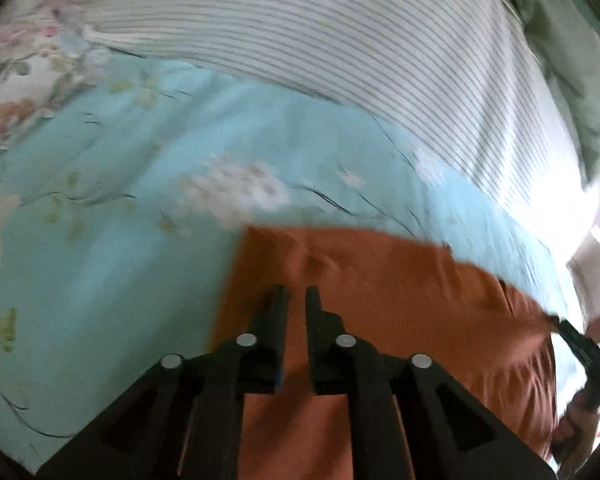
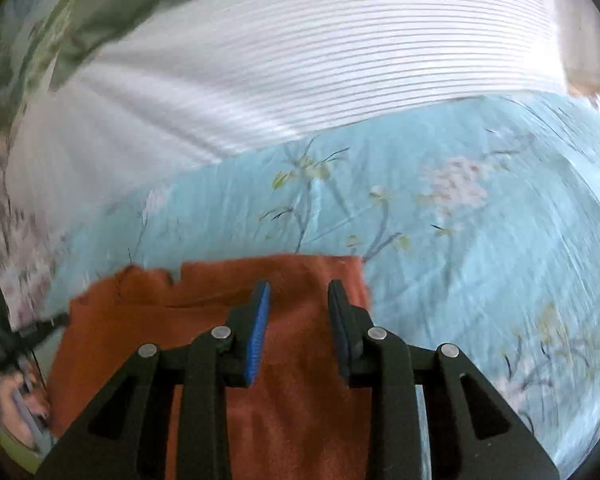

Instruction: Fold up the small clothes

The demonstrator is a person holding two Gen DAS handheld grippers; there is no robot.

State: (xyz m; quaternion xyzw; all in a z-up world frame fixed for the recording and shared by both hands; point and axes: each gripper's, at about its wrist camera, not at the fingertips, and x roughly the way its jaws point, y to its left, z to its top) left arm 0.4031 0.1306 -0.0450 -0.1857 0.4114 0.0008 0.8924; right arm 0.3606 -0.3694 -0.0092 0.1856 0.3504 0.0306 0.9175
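The rust-orange garment (image 1: 380, 300) lies spread flat on the bed, on a pale blue flowered sheet (image 1: 100, 208), its far edge straight and one corner toward the right in the right wrist view. It looks a soft, light knit or fleece (the blur hides the weave), so it should drape limply, slide little on the cotton and crease wherever it is pinched. The best holds, I judge, are the two far corners or the hem, taken together so the fold falls even.

The left gripper (image 1: 296, 300) hovers above the cloth with its jaws drawn almost together, nothing visibly caught between them. The right gripper (image 2: 298, 296) hangs over the same cloth, jaws partly apart and empty.

Beyond the garment lies a white striped cloth (image 2: 300, 60), with green fabric (image 1: 560, 60) past that.
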